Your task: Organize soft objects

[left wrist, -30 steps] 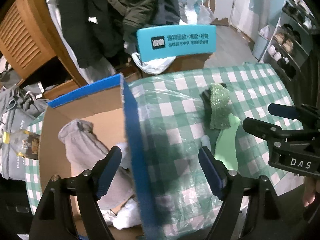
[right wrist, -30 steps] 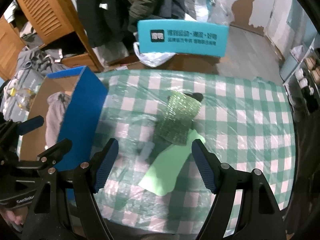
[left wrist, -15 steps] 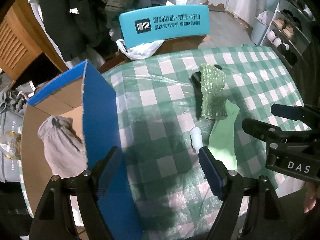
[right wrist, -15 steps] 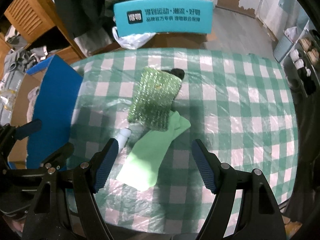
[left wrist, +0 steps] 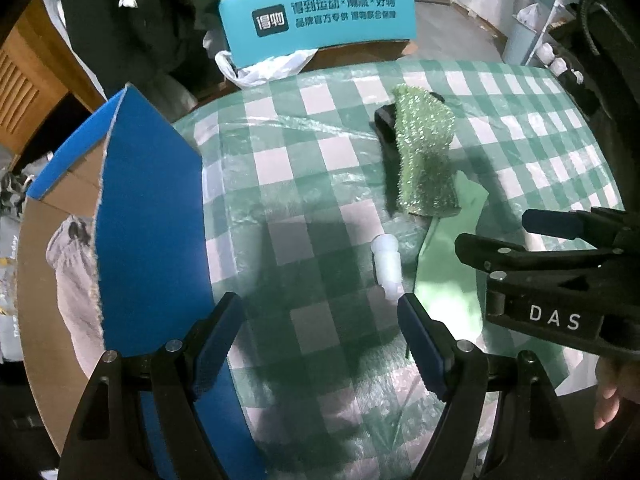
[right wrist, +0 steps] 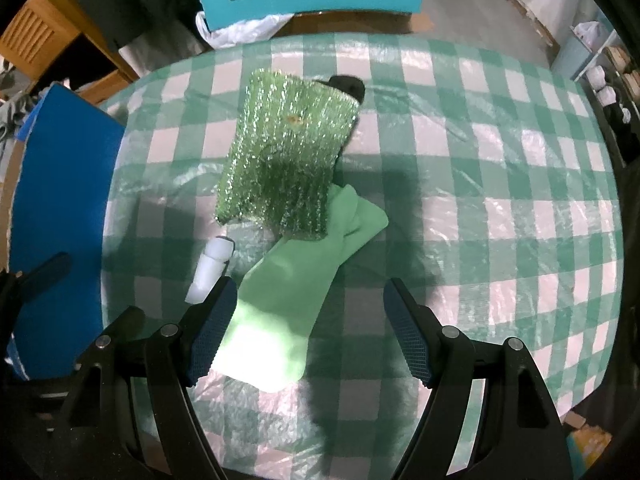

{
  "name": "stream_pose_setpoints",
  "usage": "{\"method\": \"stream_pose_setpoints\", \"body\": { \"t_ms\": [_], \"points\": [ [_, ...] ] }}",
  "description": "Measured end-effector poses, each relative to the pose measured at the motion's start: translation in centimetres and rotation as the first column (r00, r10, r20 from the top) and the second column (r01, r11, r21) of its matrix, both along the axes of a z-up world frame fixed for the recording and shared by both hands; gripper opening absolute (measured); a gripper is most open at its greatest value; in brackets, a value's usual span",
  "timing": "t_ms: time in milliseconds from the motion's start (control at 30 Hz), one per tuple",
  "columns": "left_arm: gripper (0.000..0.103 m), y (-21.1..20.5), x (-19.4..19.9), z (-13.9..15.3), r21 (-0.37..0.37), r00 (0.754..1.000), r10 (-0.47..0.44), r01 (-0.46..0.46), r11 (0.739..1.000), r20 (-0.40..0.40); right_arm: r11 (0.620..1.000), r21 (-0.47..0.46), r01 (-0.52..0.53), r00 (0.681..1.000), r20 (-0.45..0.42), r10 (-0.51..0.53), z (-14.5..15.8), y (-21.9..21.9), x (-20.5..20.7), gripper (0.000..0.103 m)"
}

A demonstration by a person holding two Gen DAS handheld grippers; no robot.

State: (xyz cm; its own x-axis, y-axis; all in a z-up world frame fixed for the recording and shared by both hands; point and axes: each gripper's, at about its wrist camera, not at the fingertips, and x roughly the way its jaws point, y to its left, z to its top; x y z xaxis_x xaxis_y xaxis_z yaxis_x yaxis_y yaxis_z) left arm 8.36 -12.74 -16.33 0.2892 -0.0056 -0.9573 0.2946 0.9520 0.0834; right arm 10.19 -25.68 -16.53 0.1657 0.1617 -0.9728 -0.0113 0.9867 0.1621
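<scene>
Claws: both the left claw [left wrist: 320,332] and the right claw [right wrist: 306,320] are standing spread wide, pinching nothing, pointing steeply down at the tabletop [right wrist: 500,184].
Glove: the pale green rubber glove [right wrist: 296,280] is lying flat, its cuff just ahead of the right claw's left pad, its fingers tucked under the glittery green cloth [right wrist: 284,152] farther ahead.
Risk of a double pick: pulling the glove is likely dragging the cloth, and the black item [right wrist: 350,84] beneath it, along.
Risk of a stray catch: the small white bottle [left wrist: 386,260] is sitting just ahead of the left claw's right pad, so closing there is risking a hard object instead of a soft one.
Risk of a snag: the clear plastic over the tabletop is looking wrinkled; pads pressing low could be pinching it.
Box: the blue-sided cardboard box [left wrist: 148,232] is standing left of the left claw, grey fabric [left wrist: 76,280] inside.
Crowding: the claws are sitting near each other, so a collision is possible.
</scene>
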Motion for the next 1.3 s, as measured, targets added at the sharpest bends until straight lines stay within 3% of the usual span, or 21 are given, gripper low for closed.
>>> {"method": "stream_pose_setpoints", "body": {
  "t_ms": [900,1167,1233,1300],
  "points": [
    [0.081,0.6,1.1,-2.3,-0.013,0.998,0.013,-0.014,1.0,-0.059,0.999,0.022,0.025,0.995,-0.095,-0.022,-4.5,2.1,2.1,0.076],
    [0.081,0.6,1.1,-2.3,-0.008,0.998,0.009,-0.009,1.0,-0.061,1.0,-0.012,-0.004,0.997,-0.071,0.003,-4.7,3.1,2.2,0.077],
    [0.081,0.5,1.1,-2.5,-0.003,0.998,0.007,-0.007,1.0,-0.065,0.999,-0.038,-0.034,0.997,-0.066,0.032,-4.8,3.7,2.0,0.074],
    [0.081,0.4,1.1,-2.6,-0.001,0.998,0.007,-0.007,1.0,-0.065,0.995,-0.079,-0.059,0.997,-0.063,0.054,-4.8,4.2,1.8,0.065]
  ]
}}
